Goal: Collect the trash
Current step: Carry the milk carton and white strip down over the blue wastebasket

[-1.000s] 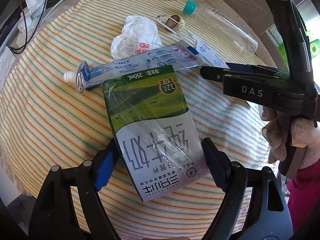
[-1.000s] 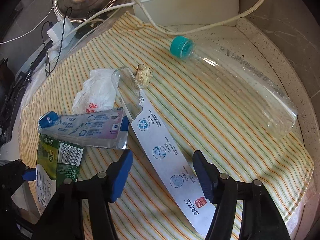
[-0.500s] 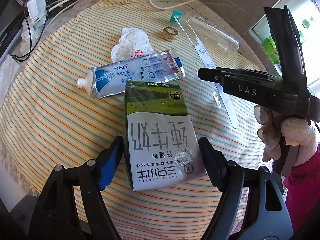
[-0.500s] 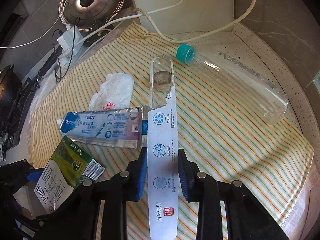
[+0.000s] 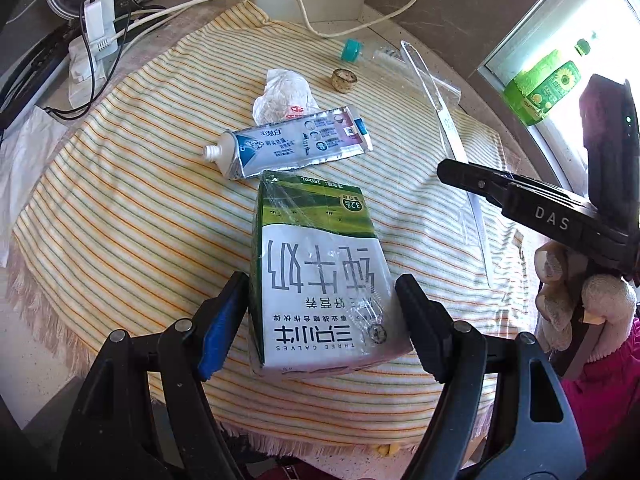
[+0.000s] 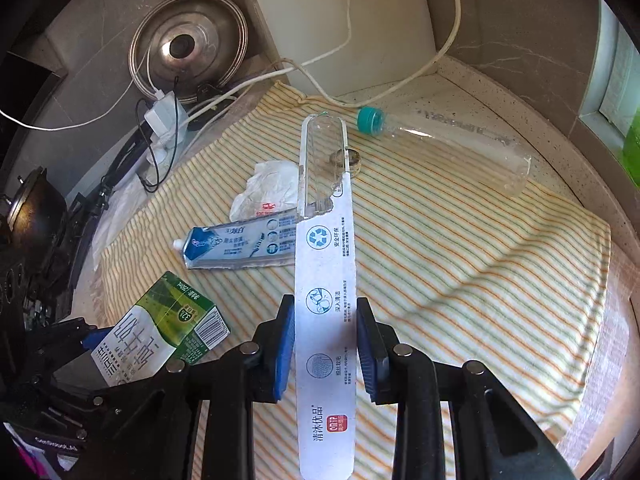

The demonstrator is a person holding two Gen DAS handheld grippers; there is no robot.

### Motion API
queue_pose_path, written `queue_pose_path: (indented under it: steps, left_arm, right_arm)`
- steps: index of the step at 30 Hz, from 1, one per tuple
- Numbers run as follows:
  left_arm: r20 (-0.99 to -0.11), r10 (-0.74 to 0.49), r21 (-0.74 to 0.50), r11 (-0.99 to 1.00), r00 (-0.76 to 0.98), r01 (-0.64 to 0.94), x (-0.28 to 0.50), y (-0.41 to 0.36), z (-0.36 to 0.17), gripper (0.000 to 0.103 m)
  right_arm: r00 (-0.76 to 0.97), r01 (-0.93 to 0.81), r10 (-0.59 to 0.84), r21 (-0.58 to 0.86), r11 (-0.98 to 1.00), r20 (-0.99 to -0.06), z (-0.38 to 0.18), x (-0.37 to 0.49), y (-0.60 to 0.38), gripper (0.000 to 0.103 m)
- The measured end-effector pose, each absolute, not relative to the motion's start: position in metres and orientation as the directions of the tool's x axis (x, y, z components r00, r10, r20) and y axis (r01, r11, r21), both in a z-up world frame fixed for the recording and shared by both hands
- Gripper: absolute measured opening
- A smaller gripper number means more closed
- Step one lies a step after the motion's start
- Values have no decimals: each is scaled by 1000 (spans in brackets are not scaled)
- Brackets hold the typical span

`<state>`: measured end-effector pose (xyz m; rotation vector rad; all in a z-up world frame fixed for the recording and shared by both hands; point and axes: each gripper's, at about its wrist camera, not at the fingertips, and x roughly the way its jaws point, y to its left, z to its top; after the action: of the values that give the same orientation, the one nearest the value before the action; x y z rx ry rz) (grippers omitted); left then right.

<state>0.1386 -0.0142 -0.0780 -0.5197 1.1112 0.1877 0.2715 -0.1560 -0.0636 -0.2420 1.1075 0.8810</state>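
My left gripper (image 5: 320, 316) is shut on a green and white milk carton (image 5: 316, 268) and holds it above the striped cloth (image 5: 132, 216). The carton also shows in the right wrist view (image 6: 160, 328). My right gripper (image 6: 326, 344) is shut on a long white toothbrush package (image 6: 326, 320) with a clear plastic end, lifted off the cloth. A flattened toothpaste tube (image 5: 296, 144), a crumpled white wrapper (image 5: 284, 94), a small brown cap (image 5: 344, 79) and a clear plastic bottle with a teal cap (image 6: 440, 140) lie on the cloth.
White cables and a power strip (image 5: 96, 40) lie at the back left. A metal pot lid (image 6: 188, 52) leans on the wall. A green bottle (image 5: 540, 92) stands on the window sill at right. The cloth's fringed edge (image 5: 280, 440) hangs near me.
Both grippers have lifted and pulled back. The left one closed on and raised the milk carton. The right one closed on the toothbrush package and raised it off the cloth.
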Motion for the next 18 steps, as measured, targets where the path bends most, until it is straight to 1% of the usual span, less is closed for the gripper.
queue_pose_path:
  steps: [11, 18]
  left_arm:
    - [-873, -105, -302, 884, 477, -357, 87, 3, -60, 77]
    - [-868, -110, -306, 887, 485, -346, 45, 16, -57, 76]
  right_arm:
    - [188, -654, 550, 314, 688, -814, -44, 203, -184, 29]
    - [185, -643, 569, 339, 687, -802, -34, 151, -189, 29]
